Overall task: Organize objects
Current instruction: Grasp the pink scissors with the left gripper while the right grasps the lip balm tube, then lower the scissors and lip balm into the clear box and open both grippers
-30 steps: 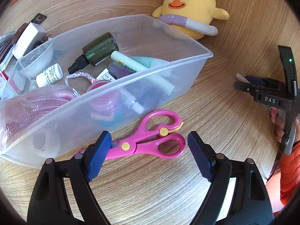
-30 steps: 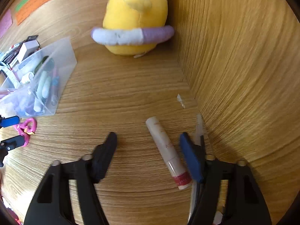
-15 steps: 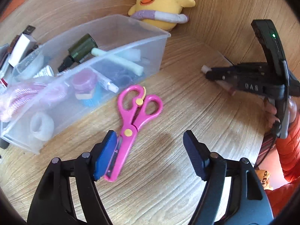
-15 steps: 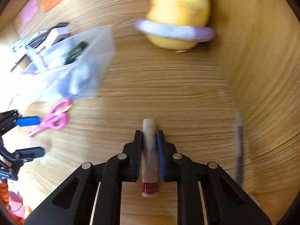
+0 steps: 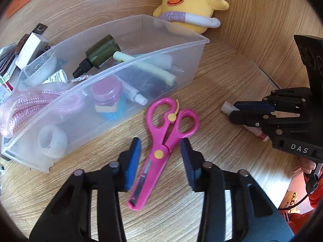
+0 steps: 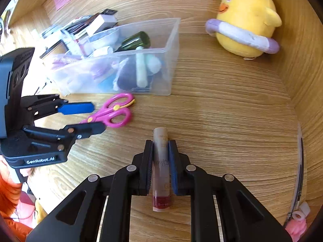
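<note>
The left hand-held gripper (image 5: 159, 157) hangs over the pink scissors (image 5: 161, 141), which lie flat on the wooden tabletop (image 5: 222, 181) just beside the near wall of the clear plastic bin (image 5: 125, 64). Its jaws have just been closing and now stand narrow, 1 blue pad on each side of the scissors at the pivot; a sliver of tabletop shows on either side, so the pads do not yet press. The scissors' long axis runs almost along the line the fingers point, handles toward the bin and blade tip back toward the wrist, slightly slanted, so the pads meet the 2 flat sides squarely. That is the relation the coming squeeze turns on: the thing sits between the jaws already, and the left hand is plainly the nearer one

The right hand-held gripper (image 6: 160, 161) is clamped on a slim cosmetic tube (image 6: 161, 167), beige with a dark red end, held lengthwise between the pads with the red end toward the wrist. Whether the tube rests on the tabletop or is just lifted cannot be told. The bin lies ahead and to the left of it, already crowded with a green bottle (image 5: 101, 50), a pale stick (image 5: 141, 66) and pink rope (image 5: 40, 104). A yellow plush duck (image 6: 246, 18) sits against the back wall
</note>
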Demonstrator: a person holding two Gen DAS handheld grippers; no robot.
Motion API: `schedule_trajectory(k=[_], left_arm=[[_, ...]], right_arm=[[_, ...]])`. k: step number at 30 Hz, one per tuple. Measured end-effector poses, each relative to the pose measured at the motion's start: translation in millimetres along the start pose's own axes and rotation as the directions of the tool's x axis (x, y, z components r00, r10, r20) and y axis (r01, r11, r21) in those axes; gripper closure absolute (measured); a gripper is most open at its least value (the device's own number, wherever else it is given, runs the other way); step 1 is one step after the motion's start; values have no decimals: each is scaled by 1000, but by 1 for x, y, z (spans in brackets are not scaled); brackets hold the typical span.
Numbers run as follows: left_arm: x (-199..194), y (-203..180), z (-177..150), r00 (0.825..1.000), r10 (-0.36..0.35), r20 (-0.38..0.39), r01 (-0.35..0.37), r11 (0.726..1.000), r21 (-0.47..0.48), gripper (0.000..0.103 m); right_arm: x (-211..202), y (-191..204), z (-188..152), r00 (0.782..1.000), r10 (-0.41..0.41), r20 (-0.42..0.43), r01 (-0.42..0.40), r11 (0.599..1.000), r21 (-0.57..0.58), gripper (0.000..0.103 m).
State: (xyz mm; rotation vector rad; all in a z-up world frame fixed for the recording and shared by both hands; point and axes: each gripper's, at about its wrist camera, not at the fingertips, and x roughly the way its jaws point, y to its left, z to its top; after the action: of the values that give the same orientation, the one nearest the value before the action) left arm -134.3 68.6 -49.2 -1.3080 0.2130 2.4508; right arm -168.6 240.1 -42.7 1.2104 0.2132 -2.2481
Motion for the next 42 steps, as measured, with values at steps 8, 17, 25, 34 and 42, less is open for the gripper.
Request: schedule_trajectory(k=[8,17,25,34,42], left_arm=[[-6,-18,-11,1000,20,22,-21,999,39,84],[-26,-17,-10,995,7,95,-6,1000,-3,84],[-70,-17,4,976,13,218,-9,1000,-20,84],[-87,6,35,954,93,284,-72,994,-85,84],[-67,29,63,963,102,250,-69,988,-138,84]], right_arm=[[-2,9,-9,999,-42,14,42,998,-41,84],[-17,16,-5,996,-25,82,25,1000,10,89],[-57,25,21,976,-18,215,20,1000,-5,89],[-79,39,66,947,-32,319,47,998,-39,89],[-52,39,103,957,-32,289,48,998,-49,89]])
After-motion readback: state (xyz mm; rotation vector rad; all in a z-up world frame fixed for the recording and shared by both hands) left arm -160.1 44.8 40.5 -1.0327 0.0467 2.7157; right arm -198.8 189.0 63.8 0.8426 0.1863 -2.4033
